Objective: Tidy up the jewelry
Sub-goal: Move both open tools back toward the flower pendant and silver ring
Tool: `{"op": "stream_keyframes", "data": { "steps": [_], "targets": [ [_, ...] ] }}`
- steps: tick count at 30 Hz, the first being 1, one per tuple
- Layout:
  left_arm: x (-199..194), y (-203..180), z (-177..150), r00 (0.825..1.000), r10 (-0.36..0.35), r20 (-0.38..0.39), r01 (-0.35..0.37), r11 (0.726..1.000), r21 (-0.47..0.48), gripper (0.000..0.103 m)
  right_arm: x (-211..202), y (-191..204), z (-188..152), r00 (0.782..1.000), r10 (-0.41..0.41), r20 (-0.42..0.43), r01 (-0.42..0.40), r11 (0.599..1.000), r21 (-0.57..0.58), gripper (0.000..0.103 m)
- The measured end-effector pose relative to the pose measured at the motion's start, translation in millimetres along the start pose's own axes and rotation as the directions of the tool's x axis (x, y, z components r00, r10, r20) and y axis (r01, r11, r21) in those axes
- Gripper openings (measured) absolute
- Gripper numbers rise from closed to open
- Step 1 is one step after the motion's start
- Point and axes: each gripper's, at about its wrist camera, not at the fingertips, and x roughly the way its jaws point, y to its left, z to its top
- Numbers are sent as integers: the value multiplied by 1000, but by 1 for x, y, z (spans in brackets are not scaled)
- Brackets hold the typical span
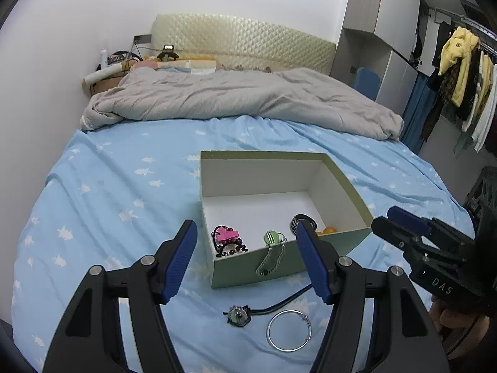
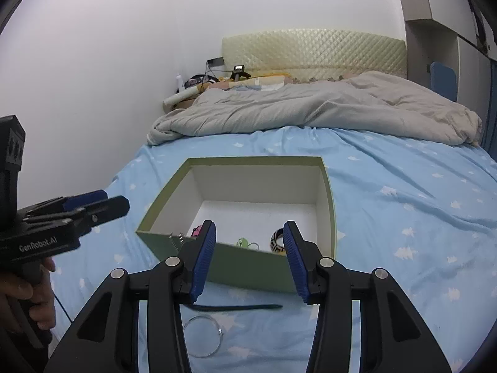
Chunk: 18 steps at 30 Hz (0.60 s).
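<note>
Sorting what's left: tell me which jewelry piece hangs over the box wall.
The silver chain: it drapes over the green box's front wall, unlike the pieces inside or the silver hoop on the sheet.

I see a bed (image 1: 102, 186) under a light blue sheet with white tree shapes. Resting directly on it: a crumpled grey duvet (image 1: 236, 99) toward the headboard, an open green box (image 1: 354, 242), a silver hoop (image 1: 289, 331), and a black strap with pendant (image 1: 237, 315).
</note>
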Motion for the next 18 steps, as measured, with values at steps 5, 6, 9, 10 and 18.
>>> {"op": "stream_keyframes", "data": {
  "steps": [5,6,9,10,18],
  "targets": [
    [-7,0,-13,1000,-7,21,7,1000,15,67,-12,1,-18,1000,-14,22,13,1000,25,44],
    [-8,0,-16,1000,-6,19,6,1000,17,67,-14,1,-23,1000,-16,23,16,999,30,44],
    [-7,1,-30,1000,-16,7,16,1000,20,67,-15,0,-37,1000,-28,8,27,999,40,44],
    [-5,3,-34,1000,-15,-1,15,1000,14,67,-15,0,-40,1000,-27,3,27,999,42,44],
    [5,11,-67,998,-17,-62,16,1000,-11,66,-12,8,-85,998,-24,-62,25,999,23,44]
  ]
}}
